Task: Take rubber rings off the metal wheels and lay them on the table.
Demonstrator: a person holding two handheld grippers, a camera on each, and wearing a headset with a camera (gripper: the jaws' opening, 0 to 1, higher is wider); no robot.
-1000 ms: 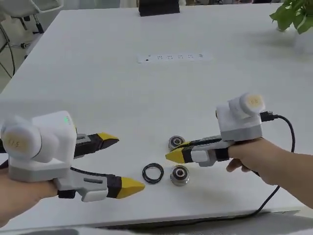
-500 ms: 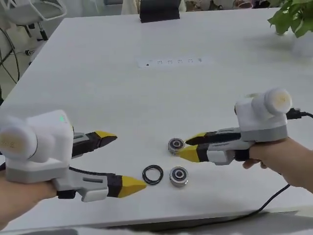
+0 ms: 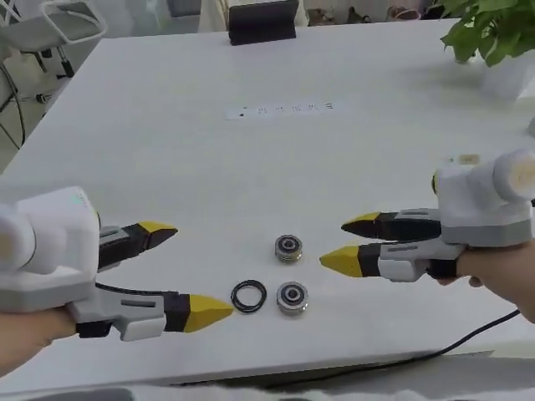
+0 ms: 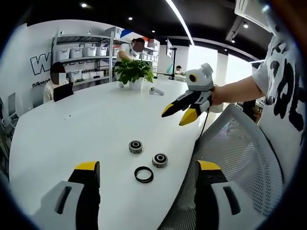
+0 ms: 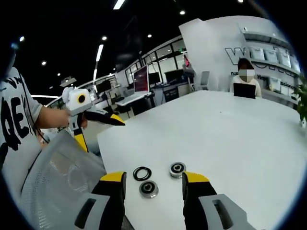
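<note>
Hovering above the table's (image 3: 251,167) near edge, L gripper (image 3: 199,269) gapes wide, empty; R gripper (image 3: 336,242) approx. half open, also empty. Black rubber ring (image 3: 248,296) lies flat just left of near wheel (image 3: 292,296); far wheel (image 3: 288,246) sits just beyond.

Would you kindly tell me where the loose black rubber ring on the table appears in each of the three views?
Head view: the rubber ring lies low, centre-left, directly left of the nearer metal wheel.
Left gripper view: low centre, below and left of that wheel.
Right gripper view: low centre, just above and left of that wheel.
Shared landmark: the metal wheel beside the ring.
</note>
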